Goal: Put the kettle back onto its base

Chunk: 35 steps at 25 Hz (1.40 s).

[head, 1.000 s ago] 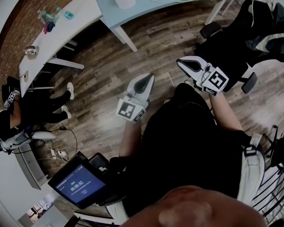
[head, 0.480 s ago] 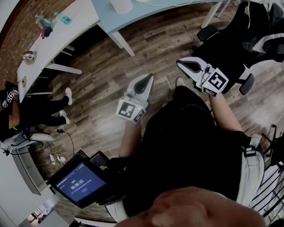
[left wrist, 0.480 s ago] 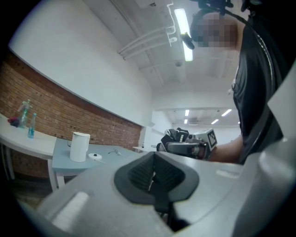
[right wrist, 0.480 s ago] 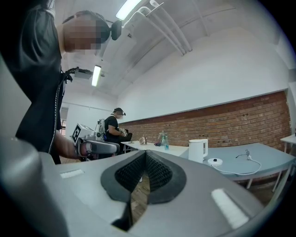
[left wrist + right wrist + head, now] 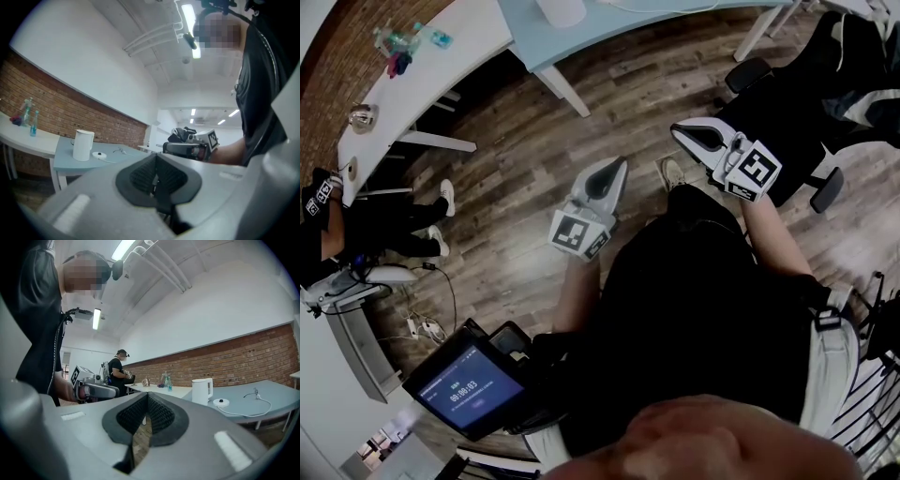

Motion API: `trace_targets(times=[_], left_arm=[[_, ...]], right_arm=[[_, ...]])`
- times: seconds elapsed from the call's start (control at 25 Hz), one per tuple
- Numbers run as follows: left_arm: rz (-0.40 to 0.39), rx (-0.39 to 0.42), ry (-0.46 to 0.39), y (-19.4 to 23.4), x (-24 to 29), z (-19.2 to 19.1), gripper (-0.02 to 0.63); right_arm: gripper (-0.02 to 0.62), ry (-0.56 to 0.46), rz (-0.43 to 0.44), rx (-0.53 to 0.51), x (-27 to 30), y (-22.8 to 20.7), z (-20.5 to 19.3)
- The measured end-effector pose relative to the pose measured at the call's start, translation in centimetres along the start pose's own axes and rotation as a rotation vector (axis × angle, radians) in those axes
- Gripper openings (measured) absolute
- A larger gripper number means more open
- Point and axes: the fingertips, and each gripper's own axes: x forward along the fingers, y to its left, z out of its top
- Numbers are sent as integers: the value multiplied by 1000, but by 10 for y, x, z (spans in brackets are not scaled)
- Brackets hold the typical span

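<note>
Two grippers are held out level above the wood floor (image 5: 516, 169), side by side with a gap between them. The left gripper (image 5: 615, 169) has its jaws squeezed tight, with nothing in them. The right gripper (image 5: 682, 133) is squeezed tight too and holds nothing. Farther off stands a light blue table (image 5: 276, 397). The white kettle (image 5: 201, 391) stands upright on it. Its round white base (image 5: 221, 402) lies just beside the kettle, not under it. Behind the table is a brick wall (image 5: 262, 357).
</note>
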Motion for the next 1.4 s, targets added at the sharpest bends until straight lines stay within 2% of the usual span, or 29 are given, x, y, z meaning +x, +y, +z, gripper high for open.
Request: trace_targets(times=[0.52, 0.96, 1.4], left_arm=[[31, 14, 3, 47, 66, 12, 3], [69, 45, 1, 67, 119, 30, 3], [96, 67, 39, 83, 161, 24, 3]], right_arm=[[3, -10, 63, 16, 30, -80, 1], [3, -24, 106, 34, 37, -133, 9], [3, -39, 167, 44, 41, -174, 12]])
